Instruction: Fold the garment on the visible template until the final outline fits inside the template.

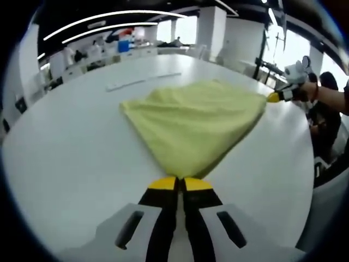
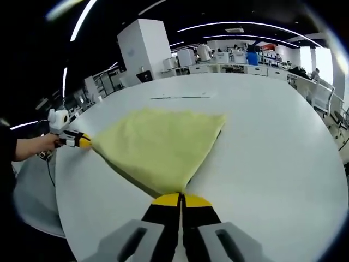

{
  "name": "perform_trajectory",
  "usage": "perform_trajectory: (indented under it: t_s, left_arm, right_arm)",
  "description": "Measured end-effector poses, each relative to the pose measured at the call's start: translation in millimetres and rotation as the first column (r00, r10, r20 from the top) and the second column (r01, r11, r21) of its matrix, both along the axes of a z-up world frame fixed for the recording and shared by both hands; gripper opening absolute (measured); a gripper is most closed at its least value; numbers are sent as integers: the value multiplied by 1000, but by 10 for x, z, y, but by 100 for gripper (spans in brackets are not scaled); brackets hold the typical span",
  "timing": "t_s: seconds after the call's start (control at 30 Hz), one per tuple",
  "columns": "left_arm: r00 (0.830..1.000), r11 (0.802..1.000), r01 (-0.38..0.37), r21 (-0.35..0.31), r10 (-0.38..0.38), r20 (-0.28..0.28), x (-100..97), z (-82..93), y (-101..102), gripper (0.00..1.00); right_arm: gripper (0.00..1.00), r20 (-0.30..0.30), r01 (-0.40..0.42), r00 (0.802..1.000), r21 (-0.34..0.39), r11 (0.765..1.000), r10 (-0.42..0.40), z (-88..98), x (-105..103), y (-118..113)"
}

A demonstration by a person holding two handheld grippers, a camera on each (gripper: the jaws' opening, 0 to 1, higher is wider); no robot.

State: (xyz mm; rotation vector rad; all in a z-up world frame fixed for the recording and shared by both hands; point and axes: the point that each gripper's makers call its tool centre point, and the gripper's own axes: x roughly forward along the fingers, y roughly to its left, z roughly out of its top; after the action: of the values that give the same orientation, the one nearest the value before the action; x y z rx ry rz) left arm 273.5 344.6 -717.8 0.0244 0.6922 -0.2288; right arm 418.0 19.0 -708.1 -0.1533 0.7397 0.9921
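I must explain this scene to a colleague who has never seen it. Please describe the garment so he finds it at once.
Start from the wide white table. On it lies the garment, a pale yellow-green cloth pulled taut between the left gripper and the right gripper, each shut on a corner. It is the one large coloured thing there; beyond it lies a thin strip.

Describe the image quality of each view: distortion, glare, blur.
Left gripper view: fisheye bends the white table edge; windows at upper right blow out; yellow garment sharp, background soft. Right gripper view: same curvature; ceiling light strips streak; garment casts a thin shadow along its near edge.
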Motion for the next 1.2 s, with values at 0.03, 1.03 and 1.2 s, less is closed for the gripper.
perform_trajectory:
  t_s: [0.03,1.03,1.2]
  left_arm:
    - [1000,1000,2,2,-2,0,-1,1,1,0]
    - [986,969,165,185,-156,-59,-334,-54,-91,0]
    - [986,970,161,183,-153,-61,-402,-55,-114,0]
  right_arm:
    - [0,3,2,1000,-1,1000,-2,10,6,-7]
    - [0,-13,-66,998,-129,989,65,-123,-335,-133]
    - [0,-14,-64,998,-132,989,62,-122,-386,-155]
